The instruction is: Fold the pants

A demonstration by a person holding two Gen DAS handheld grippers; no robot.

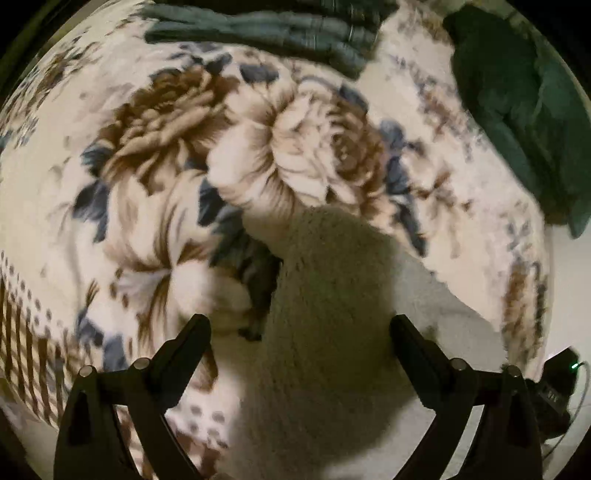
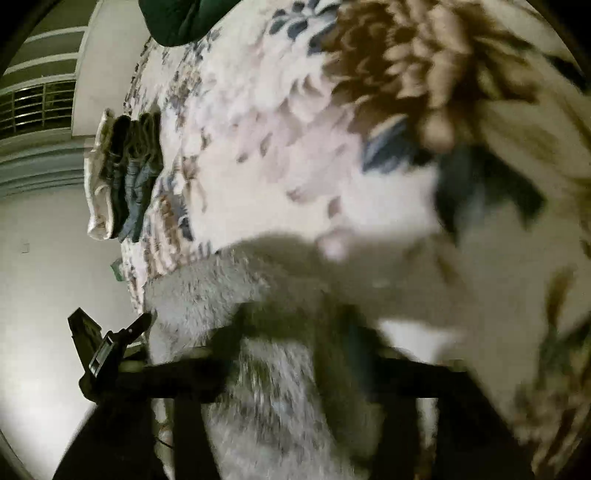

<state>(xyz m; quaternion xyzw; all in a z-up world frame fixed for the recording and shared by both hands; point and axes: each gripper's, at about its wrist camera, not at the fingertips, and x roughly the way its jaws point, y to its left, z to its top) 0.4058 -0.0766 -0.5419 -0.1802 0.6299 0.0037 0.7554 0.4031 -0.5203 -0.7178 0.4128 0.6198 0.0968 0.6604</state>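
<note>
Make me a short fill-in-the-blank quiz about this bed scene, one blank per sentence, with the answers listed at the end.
1. The left gripper has its jaws ____.
2. The fuzzy cream pants lie on a blanket printed with large ____.
3. The dark cushion at the blanket's far edge is ____ in colour.
4. The stack of folded clothes sits near the blanket's ____.

Answers: open; flowers; green; edge

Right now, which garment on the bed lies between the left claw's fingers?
The fuzzy cream pants lie between the open left claw. The folded grey-blue stack and the dark green garment sit far off, at the blanket's far edge.
</note>
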